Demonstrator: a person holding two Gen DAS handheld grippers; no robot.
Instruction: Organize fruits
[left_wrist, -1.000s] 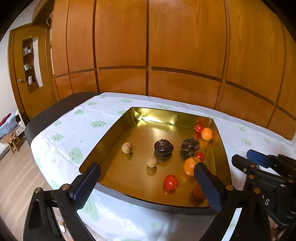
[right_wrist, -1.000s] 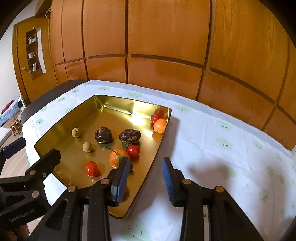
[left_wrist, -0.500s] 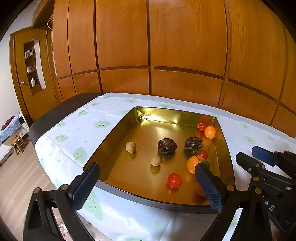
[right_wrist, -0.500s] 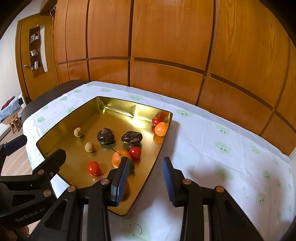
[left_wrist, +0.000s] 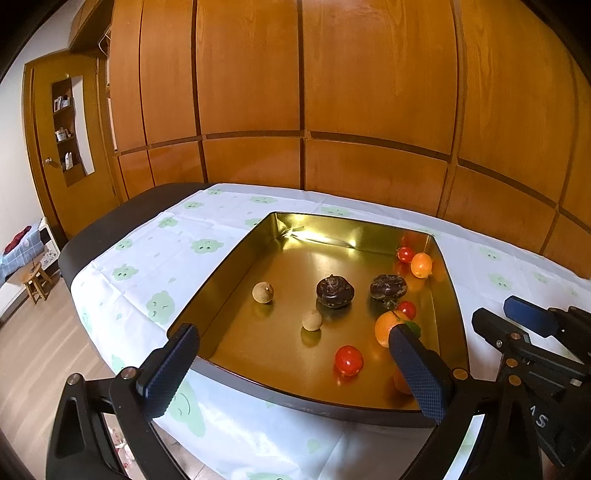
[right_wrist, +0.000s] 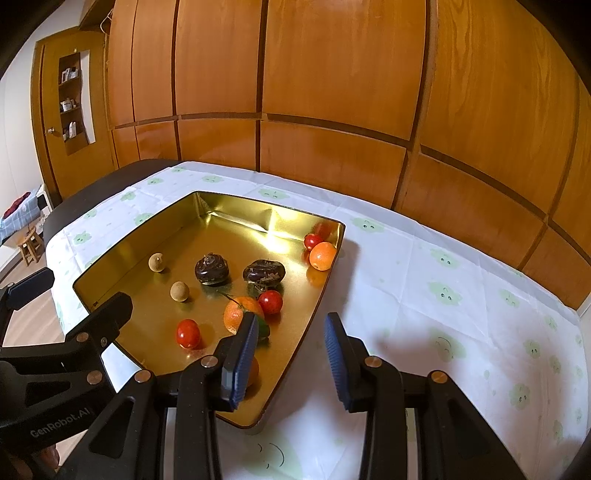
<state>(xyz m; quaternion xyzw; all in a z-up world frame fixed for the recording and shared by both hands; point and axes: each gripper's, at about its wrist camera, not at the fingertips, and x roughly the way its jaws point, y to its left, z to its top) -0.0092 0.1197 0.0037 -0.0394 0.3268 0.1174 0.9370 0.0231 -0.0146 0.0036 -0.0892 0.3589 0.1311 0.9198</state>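
"GenRobot.AI" in grey on black body of left gripper (right_wrist: 62, 354), seen from right wrist cam; letters "AS" on right gripper (left_wrist: 532, 332) body, rest cut off.

A wall of glossy orange-brown wooden panels (left_wrist: 332, 92) stands behind the dark-edged desk (left_wrist: 110, 229), which is covered by a white cloth printed with green cloud faces (right_wrist: 443, 288). At far left a brown wooden door (left_wrist: 48, 155) with a round knob carries a recessed shelf niche (left_wrist: 66, 129) holding small bottles. A small wooden stool (left_wrist: 37, 282) stands on the light wood-plank floor (left_wrist: 33, 350) beside the desk.
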